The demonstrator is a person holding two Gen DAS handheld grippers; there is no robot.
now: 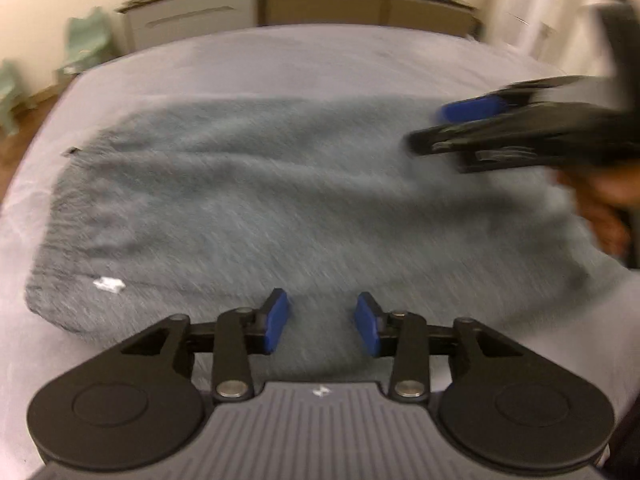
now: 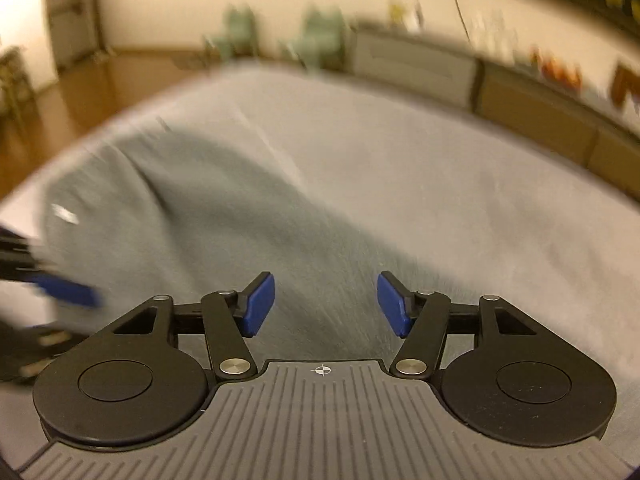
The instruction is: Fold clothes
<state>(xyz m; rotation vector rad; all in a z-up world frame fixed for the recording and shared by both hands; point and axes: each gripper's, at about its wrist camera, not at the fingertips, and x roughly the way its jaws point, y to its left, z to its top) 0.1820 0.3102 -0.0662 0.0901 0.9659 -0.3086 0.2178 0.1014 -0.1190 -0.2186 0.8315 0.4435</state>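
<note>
One grey-blue garment (image 1: 260,200) of soft, fuzzy knit lies spread on a bed (image 1: 280,60) covered with a smooth pale grey sheet. The garment forms a broad, roughly rectangular shape with rounded corners and shallow creases running across it; both views are blurred, so finer detail of its weave cannot be made out. A single small white tag (image 1: 108,284) sits near its lower left corner in the left wrist view.

Two tools are in sight. The left hand-held gripper (image 1: 322,322) hangs over the garment's near edge with its two blue rubbery pads spread apart and nothing pinched between them. The right hand-held gripper (image 2: 326,304) is also spread, wider, over the garment's right side, its pads clear of the fabric as far as the blur allows. Each has black hinged arms, round black discs and a ribbed grey body. In the left wrist view the right tool appears from the side, carried by a person's hand (image 1: 600,200).

Behind the bed stands a long grey cabinet (image 1: 280,12) with cluttered things on top, too blurred to name. Two pale green chairs (image 2: 320,32) stand on a wooden floor (image 2: 80,92).
</note>
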